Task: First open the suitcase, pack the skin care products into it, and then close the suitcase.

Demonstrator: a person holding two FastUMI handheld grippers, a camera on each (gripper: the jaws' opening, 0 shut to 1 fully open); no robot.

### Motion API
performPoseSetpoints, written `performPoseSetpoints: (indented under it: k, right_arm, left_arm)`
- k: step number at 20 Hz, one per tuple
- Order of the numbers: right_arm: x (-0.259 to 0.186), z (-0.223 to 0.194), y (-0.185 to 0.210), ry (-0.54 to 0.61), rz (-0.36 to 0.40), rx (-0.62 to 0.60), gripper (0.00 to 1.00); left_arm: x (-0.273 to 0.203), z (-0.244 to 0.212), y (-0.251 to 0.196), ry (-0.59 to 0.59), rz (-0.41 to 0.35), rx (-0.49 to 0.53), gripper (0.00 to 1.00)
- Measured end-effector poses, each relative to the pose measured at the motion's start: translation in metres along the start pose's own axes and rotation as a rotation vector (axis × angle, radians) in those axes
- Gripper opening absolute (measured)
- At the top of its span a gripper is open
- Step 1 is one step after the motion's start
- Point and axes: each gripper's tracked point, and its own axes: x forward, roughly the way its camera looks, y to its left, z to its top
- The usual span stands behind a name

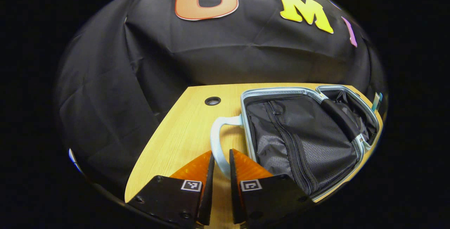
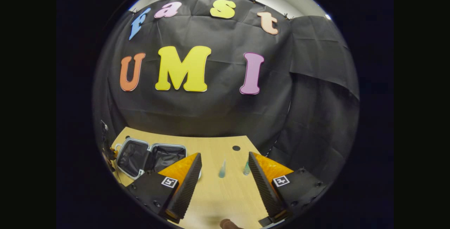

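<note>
In the left gripper view, our left claw (image 1: 221,158) sits narrow around the open suitcase's (image 1: 302,134) handle (image 1: 219,141), lower centre. In the right gripper view, our right claw (image 2: 225,165) gapes wide; two bottles (image 2: 222,170) stand between its fingers on the counter (image 2: 218,193).

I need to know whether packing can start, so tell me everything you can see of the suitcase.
The suitcase lies open flat on the wooden table, both halves up. Its shell and rim look pale blue, the lining black fabric with a zipped mesh panel. Nothing visible is packed inside. The left gripper has its fingers either side of the pale carry handle, seemingly gripping it.
</note>
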Motion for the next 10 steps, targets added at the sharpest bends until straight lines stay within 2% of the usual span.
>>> performPoseSetpoints:
  k: [2, 3, 5, 6, 10]
  right_arm:
    - [-0.001, 0.000, -0.003, -0.007, 0.007, 0.003, 0.80]
    - [0.000, -0.002, -0.005, -0.006, 0.014, 0.003, 0.80]
    - [0.004, -0.007, -0.008, 0.002, 0.032, 0.007, 0.80]
    - [0.007, -0.009, -0.011, 0.005, 0.043, 0.015, 0.80]
    - [0.022, -0.023, -0.028, 0.021, 0.098, 0.018, 0.80]
  left_arm:
    - [-0.013, 0.004, -0.003, -0.010, -0.012, -0.010, 0.43]
    - [-0.020, 0.007, -0.001, -0.017, -0.001, -0.011, 0.58]
    - [-0.037, 0.014, -0.004, -0.035, 0.002, -0.039, 0.70]
    - [-0.048, 0.020, -0.008, -0.050, 0.005, -0.054, 0.84]
    - [-0.091, 0.041, -0.043, -0.096, 0.028, -0.052, 0.93]
